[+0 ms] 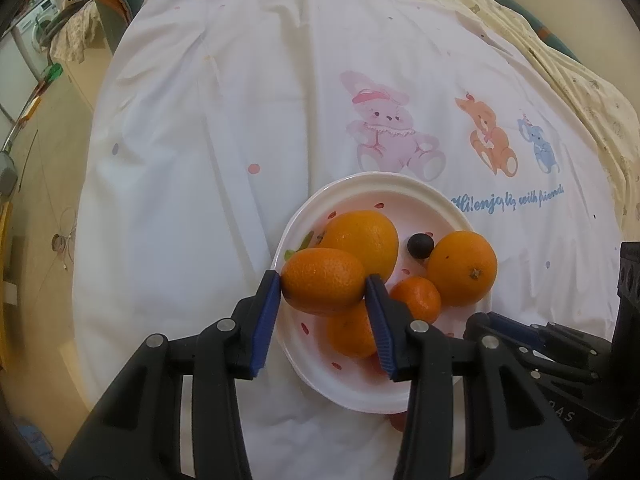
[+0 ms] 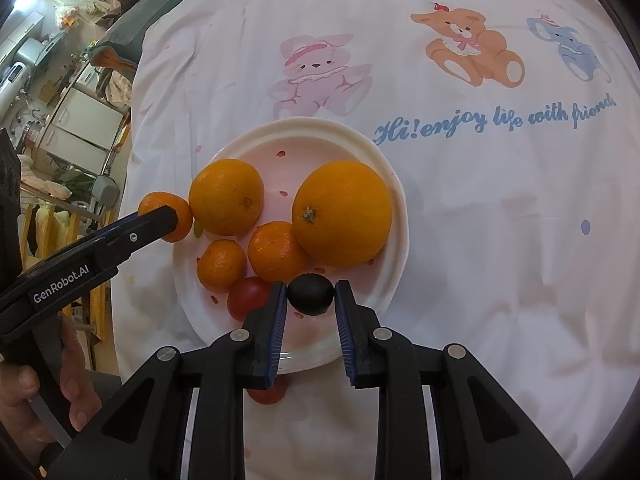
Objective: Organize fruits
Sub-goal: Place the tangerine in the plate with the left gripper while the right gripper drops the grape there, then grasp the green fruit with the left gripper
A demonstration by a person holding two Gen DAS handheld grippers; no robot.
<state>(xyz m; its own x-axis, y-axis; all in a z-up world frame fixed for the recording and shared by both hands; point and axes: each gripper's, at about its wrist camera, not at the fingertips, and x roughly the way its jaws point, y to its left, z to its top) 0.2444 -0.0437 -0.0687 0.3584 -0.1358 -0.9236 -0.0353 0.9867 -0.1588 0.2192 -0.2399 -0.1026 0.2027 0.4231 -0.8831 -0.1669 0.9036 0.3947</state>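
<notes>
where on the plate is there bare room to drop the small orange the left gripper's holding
Far part of the plate, beyond the two big oranges, is bare. The near-left is crowded with small oranges and a tomato.

My right gripper point(image 2: 311, 300) clasps a small round black fruit point(image 2: 311, 294) between its blue pads, over the near rim of the white round plate point(image 2: 394, 216) (oranges and a red tomato point(image 2: 248, 298) share it). My left gripper point(image 2: 160, 220) pinches a small orange mandarin point(image 2: 165, 216) at the plate's left edge.
</notes>
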